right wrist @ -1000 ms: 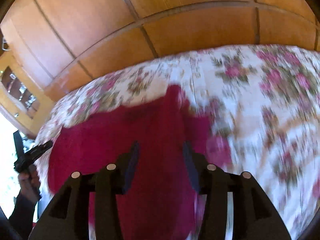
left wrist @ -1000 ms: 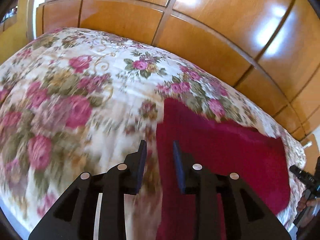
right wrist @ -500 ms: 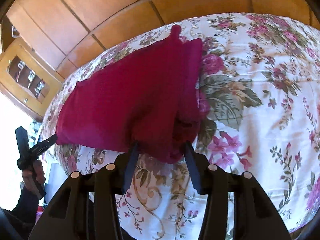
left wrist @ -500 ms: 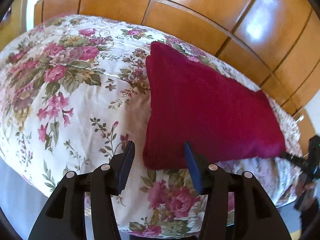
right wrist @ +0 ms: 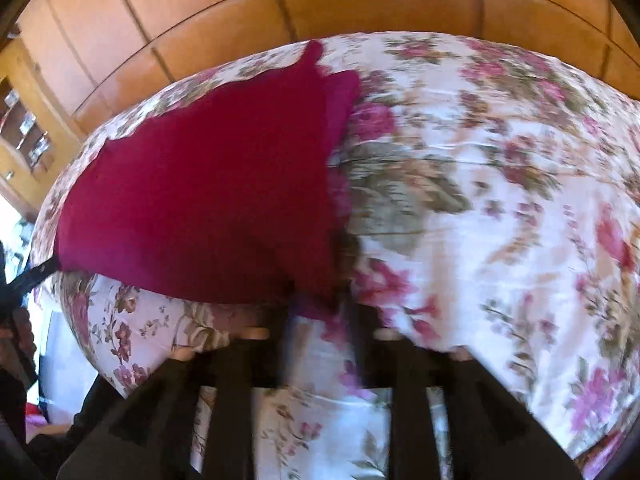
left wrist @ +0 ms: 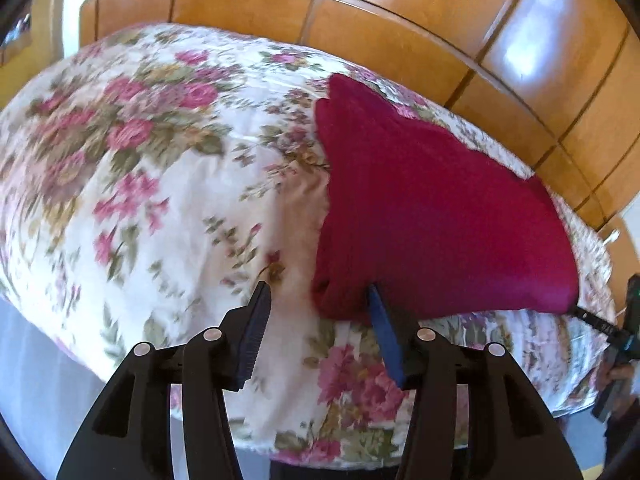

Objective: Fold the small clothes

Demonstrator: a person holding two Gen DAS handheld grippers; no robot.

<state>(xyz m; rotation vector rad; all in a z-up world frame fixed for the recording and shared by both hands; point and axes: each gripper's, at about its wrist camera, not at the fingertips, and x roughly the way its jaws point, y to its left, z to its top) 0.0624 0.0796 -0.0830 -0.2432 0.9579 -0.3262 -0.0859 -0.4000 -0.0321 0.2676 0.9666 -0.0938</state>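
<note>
A dark red garment (left wrist: 432,216) lies folded flat on a floral bedspread (left wrist: 132,200). My left gripper (left wrist: 318,300) is open, its jaws set around the garment's near left corner; the right finger (left wrist: 384,332) touches the cloth edge. In the right wrist view the garment (right wrist: 208,200) lies left of centre. My right gripper (right wrist: 320,312) is blurred, open, with its tips at the garment's near right corner. The right gripper also shows at the garment's far corner in the left wrist view (left wrist: 600,324).
Wooden wardrobe panels (left wrist: 400,20) stand behind the bed. The bed's near edge (left wrist: 280,440) drops off just below the grippers. A glass-fronted cabinet (right wrist: 28,132) stands at the left in the right wrist view.
Both grippers have pulled back toward the bed's near edge and sit at the garment's near corners. The left gripper's jaws have opened wider. The garment now lies flat.
</note>
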